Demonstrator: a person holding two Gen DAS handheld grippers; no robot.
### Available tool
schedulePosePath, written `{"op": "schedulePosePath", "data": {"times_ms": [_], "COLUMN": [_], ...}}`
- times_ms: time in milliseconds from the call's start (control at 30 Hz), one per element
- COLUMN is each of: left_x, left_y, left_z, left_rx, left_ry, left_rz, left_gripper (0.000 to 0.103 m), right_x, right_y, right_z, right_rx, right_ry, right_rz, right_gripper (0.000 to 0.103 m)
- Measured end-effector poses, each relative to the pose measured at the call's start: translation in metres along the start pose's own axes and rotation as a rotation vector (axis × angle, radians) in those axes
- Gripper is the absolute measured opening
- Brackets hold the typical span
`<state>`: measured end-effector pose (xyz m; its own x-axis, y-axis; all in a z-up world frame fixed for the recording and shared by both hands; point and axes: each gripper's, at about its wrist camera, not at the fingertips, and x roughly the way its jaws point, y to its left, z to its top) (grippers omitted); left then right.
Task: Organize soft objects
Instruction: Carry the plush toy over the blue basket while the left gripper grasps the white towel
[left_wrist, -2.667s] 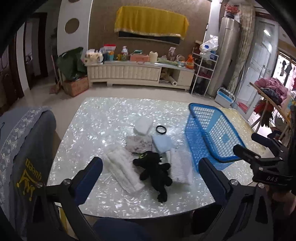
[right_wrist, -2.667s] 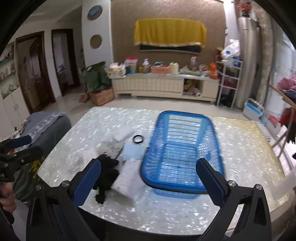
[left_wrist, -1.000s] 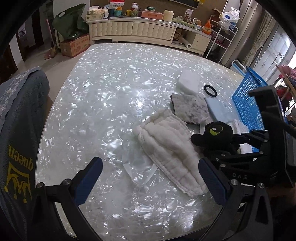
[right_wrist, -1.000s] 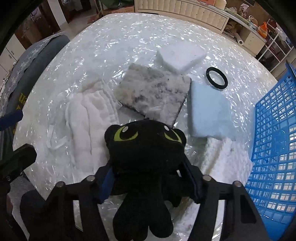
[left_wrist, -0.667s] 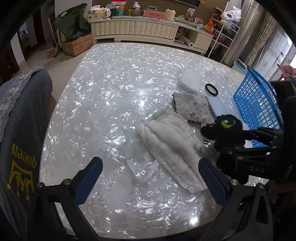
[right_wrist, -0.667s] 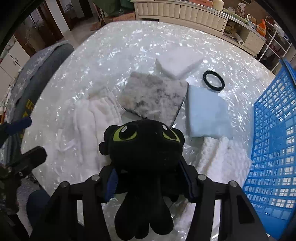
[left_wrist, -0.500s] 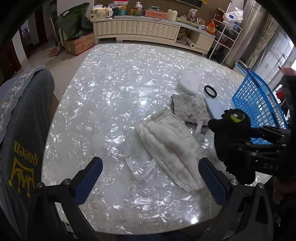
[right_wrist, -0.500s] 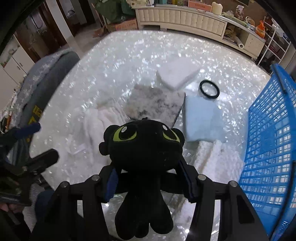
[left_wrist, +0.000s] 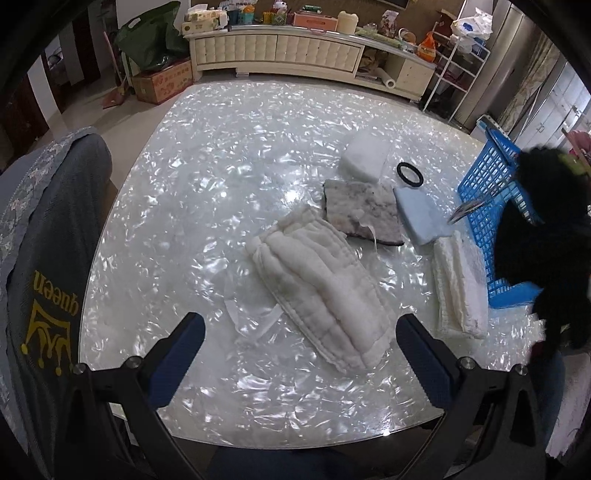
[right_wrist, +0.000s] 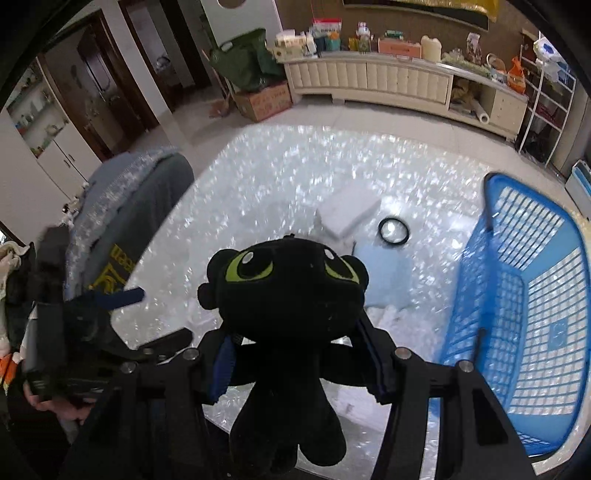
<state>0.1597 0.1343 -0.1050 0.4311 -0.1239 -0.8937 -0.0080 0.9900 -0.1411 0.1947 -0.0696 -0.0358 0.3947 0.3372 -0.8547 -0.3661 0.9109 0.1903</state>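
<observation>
Right tool (right_wrist: 295, 354) is gripping the black plush toy (right_wrist: 288, 295) by its body, above the table (left_wrist: 229, 184), beside the blue basket (right_wrist: 524, 295); left tool (left_wrist: 299, 343) is hanging wide, empty. Risk: dangling legs snagging the basket rim.

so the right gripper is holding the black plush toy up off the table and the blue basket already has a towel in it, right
Not quite. The right gripper does hold the black plush toy off the table, but the blue basket is empty, as the right wrist view shows.
</observation>
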Motion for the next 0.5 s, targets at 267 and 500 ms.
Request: {"op": "schedulePosePath", "data": {"times_ms": [267, 500], "left_x": [0.025, 0.054], "left_y": [-0.009, -0.014], "left_z": [0.003, 0.004], "left_rx": [-0.026, -0.030], "left_ry": [0.049, 0.102], "left_rz": [0.012, 0.047], "left_gripper": [0.103, 0.103], "right_x": [-0.051, -0.083], "right_y": [-0.031, -0.071], "right_z": [0.004, 0.002], "right_rx": [0.004, 0.025], "right_ry": [-0.071, -0.125], "right_rz": [-0.007, -0.068], "right_gripper": [0.055, 0.055]}}
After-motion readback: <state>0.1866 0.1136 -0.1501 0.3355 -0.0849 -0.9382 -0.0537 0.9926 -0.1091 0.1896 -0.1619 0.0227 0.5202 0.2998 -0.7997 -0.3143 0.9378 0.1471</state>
